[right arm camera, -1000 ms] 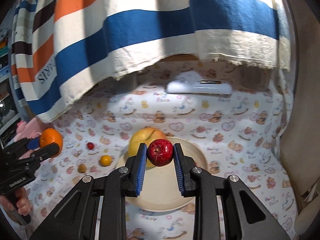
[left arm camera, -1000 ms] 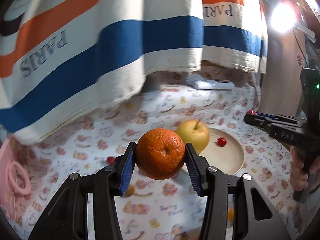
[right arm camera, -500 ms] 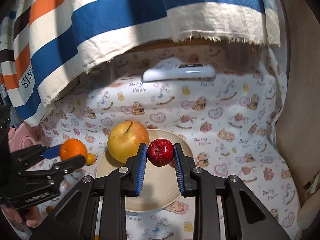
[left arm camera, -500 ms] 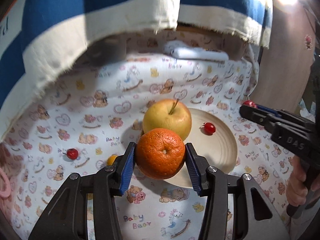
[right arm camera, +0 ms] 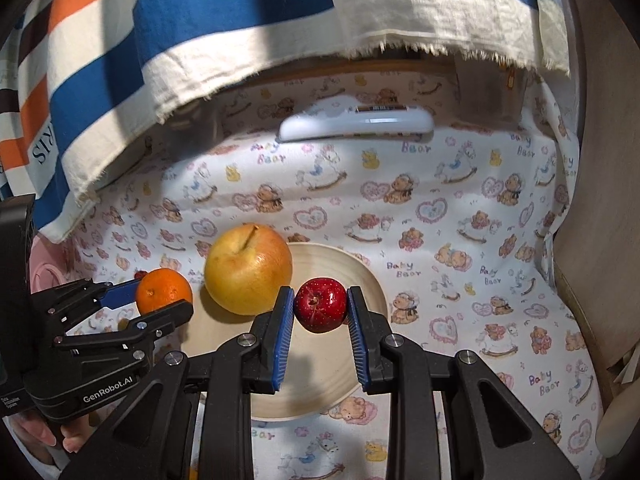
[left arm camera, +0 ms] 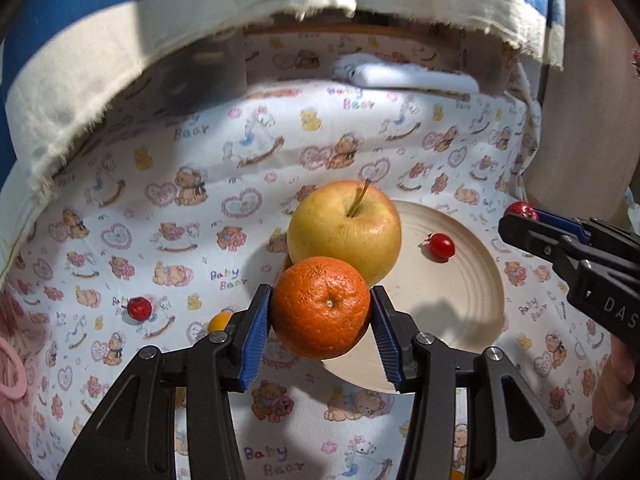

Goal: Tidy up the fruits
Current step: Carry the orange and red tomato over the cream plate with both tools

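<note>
Left gripper (left arm camera: 322,318) clamped on orange (left arm camera: 320,307), right gripper (right arm camera: 320,312) on small red fruit (right arm camera: 320,305); ahead, crowded plate (left arm camera: 460,300) risking roll-off against yellow apple (left arm camera: 344,230).

Apple (left arm camera: 344,227) on plate's (left arm camera: 452,296) left edge, small fruit (left arm camera: 440,246) in plate, remote (right arm camera: 356,123) behind.

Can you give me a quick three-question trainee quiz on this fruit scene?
1. True or false: the plate is empty.
2. What does the left gripper hold? A) orange B) yellow apple C) nothing
3. Fill in: the right gripper's fingers are shut on a small ____ fruit.

Key:
1. False: the yellow apple and a cherry tomato sit on it.
2. A: the orange.
3. Red: the small red apple, held over the plate.
</note>
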Demonstrator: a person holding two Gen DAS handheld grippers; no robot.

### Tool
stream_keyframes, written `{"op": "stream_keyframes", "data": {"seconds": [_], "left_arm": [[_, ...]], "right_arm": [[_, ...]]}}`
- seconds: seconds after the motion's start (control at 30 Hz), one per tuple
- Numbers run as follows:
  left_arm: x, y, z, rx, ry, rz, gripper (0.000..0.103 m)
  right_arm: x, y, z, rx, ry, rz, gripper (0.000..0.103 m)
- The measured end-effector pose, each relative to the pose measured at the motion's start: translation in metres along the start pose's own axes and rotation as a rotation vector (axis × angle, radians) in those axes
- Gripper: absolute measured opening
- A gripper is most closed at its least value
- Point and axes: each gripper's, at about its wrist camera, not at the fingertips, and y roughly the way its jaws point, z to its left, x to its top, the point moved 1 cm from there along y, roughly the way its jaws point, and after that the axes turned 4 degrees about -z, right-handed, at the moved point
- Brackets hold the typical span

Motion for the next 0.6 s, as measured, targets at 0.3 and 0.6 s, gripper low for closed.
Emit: {"op": "stream_keyframes", "data": {"seconds": [0.3,0.6], "left_arm": [[-0.001,0.010,-0.001,-0.062,0.007,0.062,0.047],[0.000,0.032,-0.003,-0.034,0.027,0.168,0.047]], "right_arm": [[-0.009,0.020,-0.003,-0.024,-0.003,0.080,0.028],[-0.015,0.035,-0.009,-0.047,0.009,0.148,0.028]]}}
